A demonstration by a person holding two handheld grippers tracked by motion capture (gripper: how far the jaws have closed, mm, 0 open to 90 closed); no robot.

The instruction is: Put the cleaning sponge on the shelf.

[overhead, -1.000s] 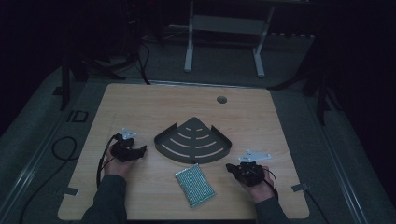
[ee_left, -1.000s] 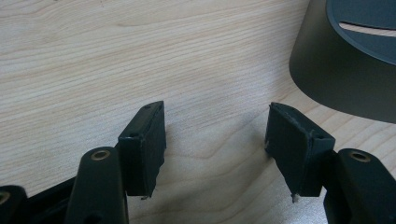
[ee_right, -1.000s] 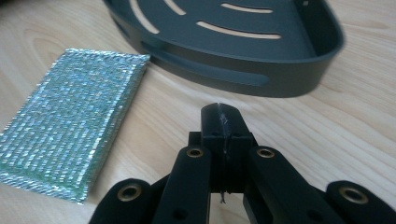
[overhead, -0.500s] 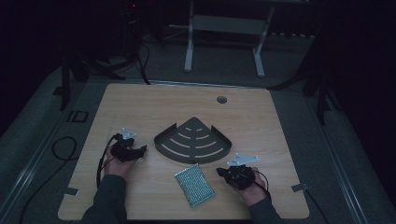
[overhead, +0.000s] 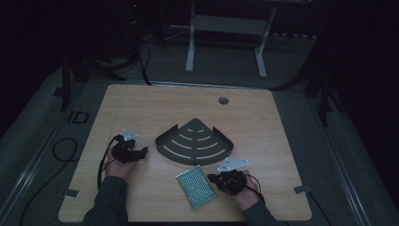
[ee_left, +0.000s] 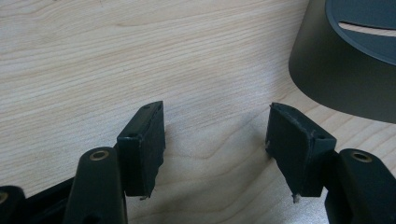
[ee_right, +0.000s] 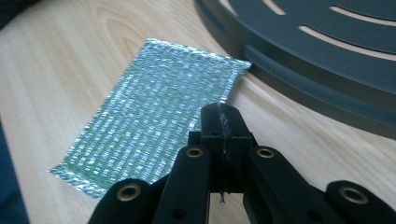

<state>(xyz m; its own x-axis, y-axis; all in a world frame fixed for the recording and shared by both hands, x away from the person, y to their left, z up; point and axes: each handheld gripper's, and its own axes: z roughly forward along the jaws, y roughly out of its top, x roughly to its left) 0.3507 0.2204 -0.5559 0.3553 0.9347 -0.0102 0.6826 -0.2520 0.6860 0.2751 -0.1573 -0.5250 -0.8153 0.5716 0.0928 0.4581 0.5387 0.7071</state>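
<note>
On the table [overhead: 141, 108], I am resting my left gripper [ee_left: 215, 140] with jaws wide beside the rack [overhead: 195, 143]; my right gripper [ee_right: 220, 122], jaws pressed together on nothing, is hovering just beside the foil pouch [ee_right: 154, 121].

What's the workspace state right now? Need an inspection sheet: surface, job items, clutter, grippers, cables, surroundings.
Surface: light wood table, with a round hole near the far edge.
Job's things: silvery mesh pad lying flat near the front edge; dark fan-shaped slotted tray mid-table, just beyond it.
Clutter: tape pieces at the front corners.
Grippers: left gripper open, nothing between its jaws, beside the tray. Right gripper shut, empty, its tip at the pad's edge.
Cables: a black cable trails from the left gripper; a cable loop on the floor.
Surroundings: dim room, white frame legs behind the table.
</note>
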